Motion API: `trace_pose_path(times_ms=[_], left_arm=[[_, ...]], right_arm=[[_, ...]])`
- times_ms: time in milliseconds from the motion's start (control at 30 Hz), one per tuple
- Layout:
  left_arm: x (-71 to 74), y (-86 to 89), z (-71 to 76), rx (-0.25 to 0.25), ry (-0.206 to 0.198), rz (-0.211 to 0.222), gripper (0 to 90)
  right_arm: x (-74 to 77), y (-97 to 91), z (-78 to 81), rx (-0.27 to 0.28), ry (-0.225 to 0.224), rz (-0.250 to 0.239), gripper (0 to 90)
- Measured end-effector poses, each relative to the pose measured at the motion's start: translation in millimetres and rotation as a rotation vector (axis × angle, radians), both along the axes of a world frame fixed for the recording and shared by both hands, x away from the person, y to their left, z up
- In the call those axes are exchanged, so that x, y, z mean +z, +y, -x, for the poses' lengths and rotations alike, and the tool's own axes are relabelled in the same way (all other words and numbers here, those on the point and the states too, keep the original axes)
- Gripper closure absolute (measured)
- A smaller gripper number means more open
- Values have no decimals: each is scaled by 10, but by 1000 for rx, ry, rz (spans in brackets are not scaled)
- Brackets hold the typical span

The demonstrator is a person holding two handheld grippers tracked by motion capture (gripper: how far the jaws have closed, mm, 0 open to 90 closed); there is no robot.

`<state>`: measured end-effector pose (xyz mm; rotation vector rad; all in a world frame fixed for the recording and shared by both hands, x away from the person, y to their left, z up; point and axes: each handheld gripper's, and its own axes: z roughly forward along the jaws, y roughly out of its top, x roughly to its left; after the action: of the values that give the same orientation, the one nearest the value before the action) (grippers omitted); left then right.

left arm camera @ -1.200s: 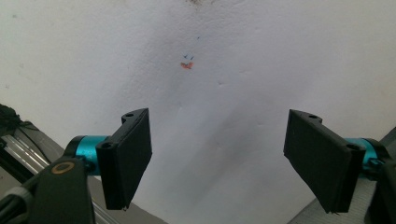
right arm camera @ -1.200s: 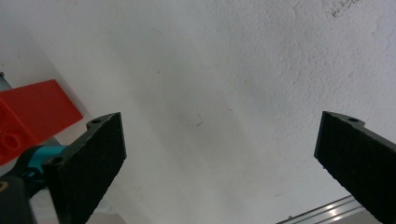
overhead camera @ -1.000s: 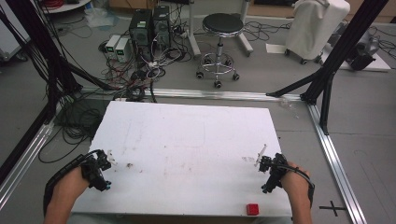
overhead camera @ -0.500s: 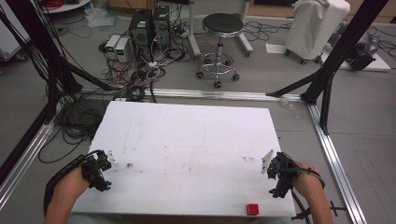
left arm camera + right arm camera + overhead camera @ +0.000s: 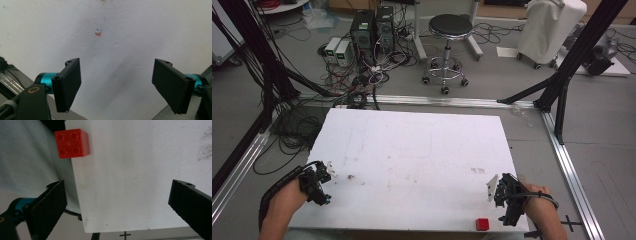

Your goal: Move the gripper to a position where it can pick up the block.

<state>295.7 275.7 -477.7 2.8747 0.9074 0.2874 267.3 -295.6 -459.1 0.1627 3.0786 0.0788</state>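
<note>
- Red brick (image 5: pixel 482 223), a small studded block, sits at the near edge of the white desk (image 5: pixel 412 150), toward its near right corner; in the right gripper view the brick (image 5: pixel 72 143) shows four round studs on top and lies right on the edge, slightly overhanging it.
- Right gripper (image 5: pixel 492 188) is held over the desk near its right edge, just beyond the brick and apart from it, with the hand (image 5: pixel 537 197) behind it at the near right corner.
- Seen along its own jaws, the right gripper (image 5: pixel 120 202) is released: the two black pads stand wide apart with bare desk between them, and nothing is gripped.
- Left gripper (image 5: pixel 330 167) is held at the desk's left edge, toward the near left corner, well apart from the brick.
- Its own view shows the left gripper (image 5: pixel 116 82) released as well, jaws spread wide over bare white surface.
- Small orange mark (image 5: pixel 98 33) with a few tiny blue specks beside it lies on the desk beyond the left jaws.
- Faint brownish smudges (image 5: pixel 350 177) mark the desk near the left gripper.
- Far beyond the desk, a black-seated stool (image 5: pixel 448 30) on castors stands on the grey floor, with computer towers (image 5: pixel 372 27) and tangled cables to its left.
</note>
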Motion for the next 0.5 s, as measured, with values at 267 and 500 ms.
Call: trace_pose_path(times_ms=[267, 500], left_arm=[[-3, -8, 0, -3, 2, -2, 237], [-9, -16, -1, -9, 6, -4, 237]], right_arm=[[-120, 84, 169, 31, 5, -19, 13], [-274, 163, 280, 45, 17, -20, 13]])
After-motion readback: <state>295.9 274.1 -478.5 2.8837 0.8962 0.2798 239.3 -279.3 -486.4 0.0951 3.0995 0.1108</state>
